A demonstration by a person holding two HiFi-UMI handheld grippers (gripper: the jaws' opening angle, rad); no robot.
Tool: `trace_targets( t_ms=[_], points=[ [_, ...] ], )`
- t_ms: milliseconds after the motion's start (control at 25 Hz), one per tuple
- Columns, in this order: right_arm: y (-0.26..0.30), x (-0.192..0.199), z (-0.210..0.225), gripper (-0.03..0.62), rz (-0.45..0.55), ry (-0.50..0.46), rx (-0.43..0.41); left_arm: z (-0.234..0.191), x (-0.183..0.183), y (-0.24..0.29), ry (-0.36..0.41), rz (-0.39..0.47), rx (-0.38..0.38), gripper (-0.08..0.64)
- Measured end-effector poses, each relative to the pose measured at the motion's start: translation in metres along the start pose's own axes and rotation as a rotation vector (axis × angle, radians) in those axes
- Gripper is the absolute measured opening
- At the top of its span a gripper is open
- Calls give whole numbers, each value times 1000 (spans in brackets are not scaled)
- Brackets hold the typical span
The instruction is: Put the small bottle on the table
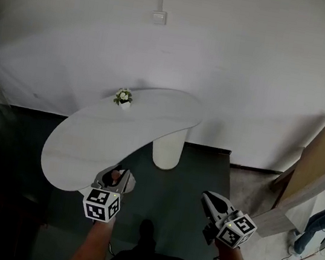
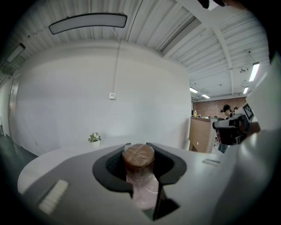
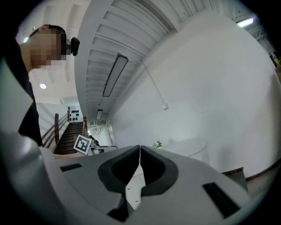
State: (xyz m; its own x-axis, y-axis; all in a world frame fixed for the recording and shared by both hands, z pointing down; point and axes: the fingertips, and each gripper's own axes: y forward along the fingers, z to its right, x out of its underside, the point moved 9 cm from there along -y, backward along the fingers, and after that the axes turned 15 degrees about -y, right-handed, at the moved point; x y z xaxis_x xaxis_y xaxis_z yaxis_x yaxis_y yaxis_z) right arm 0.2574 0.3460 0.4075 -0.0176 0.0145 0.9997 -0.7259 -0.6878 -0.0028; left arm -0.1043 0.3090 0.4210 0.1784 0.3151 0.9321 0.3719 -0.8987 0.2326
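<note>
The small bottle (image 2: pixel 139 173) is clear with a brown cap and sits upright between the jaws of my left gripper (image 2: pixel 139 154), which is shut on it. In the head view the left gripper (image 1: pixel 115 180) hovers at the near edge of the white curved table (image 1: pixel 87 139), and the bottle's brown cap (image 1: pixel 115 176) shows between its jaws. My right gripper (image 1: pixel 207 202) hangs off to the right over the dark floor, away from the table. In the right gripper view its jaws (image 3: pixel 139 151) meet at the tips with nothing between them.
A small potted plant (image 1: pixel 123 97) stands at the table's far edge, near the white wall. The table rests on a white round pedestal (image 1: pixel 168 148). A wooden counter (image 1: pixel 311 174) and a person (image 1: pixel 319 221) are at the right. Cables lie on the floor at the lower right.
</note>
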Motion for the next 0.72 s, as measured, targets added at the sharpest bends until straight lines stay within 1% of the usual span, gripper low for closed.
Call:
trace_targets(
  t_ms=[160, 400, 520, 720],
  points=[
    [35, 5, 21, 11, -4, 13, -4, -21, -7, 31, -3, -5, 1, 117],
    [107, 12, 50, 11, -34, 37, -24, -71, -29, 84, 2, -8, -7, 117],
    [139, 5, 63, 11, -42, 27, -45, -89, -40, 106, 20, -8, -8, 117],
    [185, -18, 93, 11, -1, 0, -22, -113, -62, 138, 43, -4, 15, 117]
  ],
)
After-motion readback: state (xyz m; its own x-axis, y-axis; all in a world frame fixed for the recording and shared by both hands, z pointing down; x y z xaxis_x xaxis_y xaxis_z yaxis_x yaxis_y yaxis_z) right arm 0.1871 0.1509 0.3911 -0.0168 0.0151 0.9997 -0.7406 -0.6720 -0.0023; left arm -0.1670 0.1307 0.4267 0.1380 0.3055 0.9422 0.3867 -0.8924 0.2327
